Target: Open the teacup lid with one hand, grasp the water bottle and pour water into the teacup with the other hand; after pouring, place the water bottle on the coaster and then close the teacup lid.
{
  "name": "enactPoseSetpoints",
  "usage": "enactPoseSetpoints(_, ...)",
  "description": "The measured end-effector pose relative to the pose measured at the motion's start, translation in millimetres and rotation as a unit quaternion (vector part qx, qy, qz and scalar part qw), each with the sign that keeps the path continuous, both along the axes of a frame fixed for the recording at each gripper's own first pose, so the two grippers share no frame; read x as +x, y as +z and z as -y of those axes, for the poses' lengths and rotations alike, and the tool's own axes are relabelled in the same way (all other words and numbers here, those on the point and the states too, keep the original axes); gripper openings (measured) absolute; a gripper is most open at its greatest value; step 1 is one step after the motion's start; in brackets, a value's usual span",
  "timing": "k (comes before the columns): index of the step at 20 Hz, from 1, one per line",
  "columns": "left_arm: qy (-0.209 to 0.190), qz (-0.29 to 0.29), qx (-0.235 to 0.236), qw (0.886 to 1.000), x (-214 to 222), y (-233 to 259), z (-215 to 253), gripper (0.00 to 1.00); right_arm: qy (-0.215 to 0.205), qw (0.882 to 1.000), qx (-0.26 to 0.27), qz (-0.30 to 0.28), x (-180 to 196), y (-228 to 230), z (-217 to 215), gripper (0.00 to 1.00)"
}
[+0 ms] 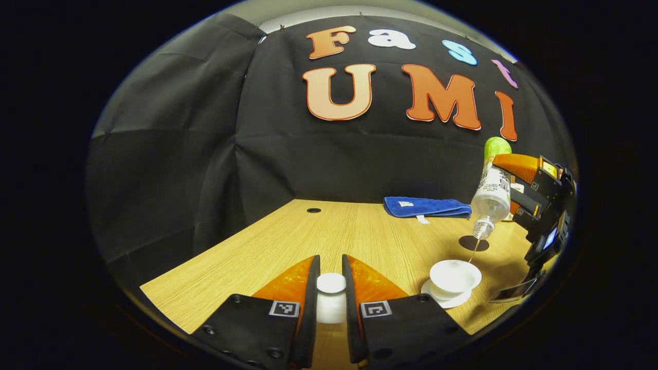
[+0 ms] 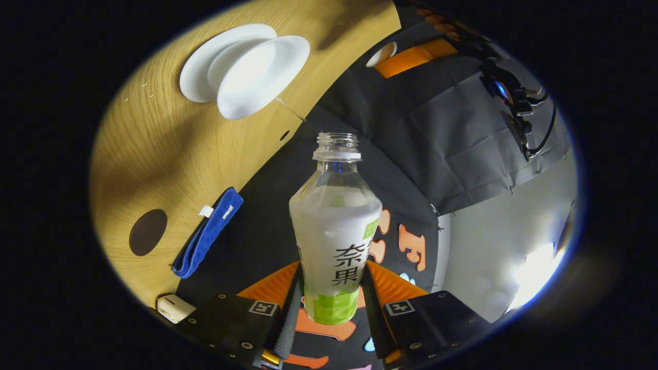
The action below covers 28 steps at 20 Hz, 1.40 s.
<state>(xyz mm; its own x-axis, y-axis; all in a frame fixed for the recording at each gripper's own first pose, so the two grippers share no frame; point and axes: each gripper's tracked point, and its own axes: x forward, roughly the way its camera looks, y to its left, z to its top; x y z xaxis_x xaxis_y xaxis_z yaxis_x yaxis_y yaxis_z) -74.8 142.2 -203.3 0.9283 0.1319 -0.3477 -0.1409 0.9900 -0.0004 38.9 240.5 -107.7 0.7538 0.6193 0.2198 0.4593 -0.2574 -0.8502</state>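
In the left gripper view, the left gripper [image 1: 331,288] is clamping the white teacup lid [image 1: 331,295] above the wooden table [image 1: 267,246], while the right gripper [image 1: 534,190] is tipping the water bottle [image 1: 492,192], a thin stream falling into the teacup [image 1: 455,277] on its saucer [image 1: 446,299], near the dark coaster [image 1: 473,243] and a blue towel [image 1: 426,206].

In the right gripper view, the right gripper [image 2: 331,293] is squeezing the water bottle [image 2: 334,231] between both fingers, its open mouth aiming toward the teacup [image 2: 259,74].

My booth is dim, the black cloth soaking up the light, while the wooden table [image 1: 308,231] stays warmly lit from above, and soft shadows spread beside the teacup [image 1: 455,277]. In my right gripper view a white glare burns low on the pale wall, right of the water bottle [image 2: 335,226], whose shoulder looks milky-bright. Both views bend hard toward their rims, the table's edge curving, though the centres stay sharp.
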Motion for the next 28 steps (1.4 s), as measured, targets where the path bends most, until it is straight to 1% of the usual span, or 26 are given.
enactPoseSetpoints(1,-0.001,0.000,-0.001,1.000,1,0,2,0.30,0.006,1.000,-0.001,0.008,-1,2,-4,0.61)
enactPoseSetpoints(2,-0.001,0.001,-0.002,1.000,0,1,2,0.30,0.010,1.000,0.000,0.012,-2,2,-4,0.64)
enactPoseSetpoints(3,-0.001,0.001,-0.001,1.000,2,2,1,0.29,0.014,1.000,-0.001,0.015,-3,1,-3,0.61)
enactPoseSetpoints(4,-0.001,0.002,-0.001,1.000,1,2,3,0.29,0.018,1.000,-0.002,0.022,-4,3,-3,0.61)
enactPoseSetpoints(5,-0.001,0.002,0.000,1.000,1,3,3,0.29,0.020,0.999,-0.002,0.024,-4,3,-5,0.64)
enactPoseSetpoints(6,-0.001,0.003,0.000,1.000,2,3,2,0.29,0.019,1.000,-0.001,0.020,-3,2,-4,0.61)
enactPoseSetpoints(8,-0.003,0.006,0.001,1.000,2,5,5,0.29,0.013,1.000,0.010,0.000,-1,-1,-2,0.61)
enactPoseSetpoints(9,-0.005,0.007,0.001,1.000,3,6,8,0.29,0.011,1.000,0.015,-0.012,-1,-3,-1,0.64)
enactPoseSetpoints(10,-0.007,0.007,0.001,1.000,3,6,10,0.29,0.008,0.999,0.022,-0.027,-2,-7,0,0.61)
enactPoseSetpoints(11,-0.009,0.008,0.001,1.000,4,7,12,0.28,0.003,0.998,0.033,-0.055,0,-13,2,0.61)
enactPoseSetpoints(13,-0.012,0.012,0.000,1.000,7,10,14,0.29,-0.014,0.991,0.061,-0.119,2,-29,9,0.59)
enactPoseSetpoints(14,-0.014,0.015,0.000,1.000,7,12,15,0.29,-0.020,0.985,0.081,-0.150,0,-36,11,0.61)
enactPoseSetpoints(15,-0.016,0.019,-0.002,1.000,8,15,19,0.29,-0.026,0.978,0.103,-0.182,0,-46,14,0.61)
enactPoseSetpoints(17,-0.023,0.026,-0.009,0.999,11,18,26,0.28,-0.047,0.956,0.150,-0.247,2,-65,19,0.61)
enactPoseSetpoints(18,-0.028,0.027,-0.013,0.999,13,19,30,0.27,-0.056,0.943,0.175,-0.278,1,-71,20,0.61)
enactPoseSetpoints(21,-0.039,0.030,-0.017,0.999,17,22,43,0.29,-0.066,0.896,0.253,-0.359,-7,-80,20,0.61)
enactPoseSetpoints(25,-0.054,0.042,-0.019,0.997,20,32,58,0.29,-0.076,0.838,0.355,-0.408,10,-63,27,0.61)
enactPoseSetpoints(28,-0.063,0.052,-0.019,0.996,23,40,68,0.29,-0.070,0.791,0.430,-0.429,18,-49,39,0.61)
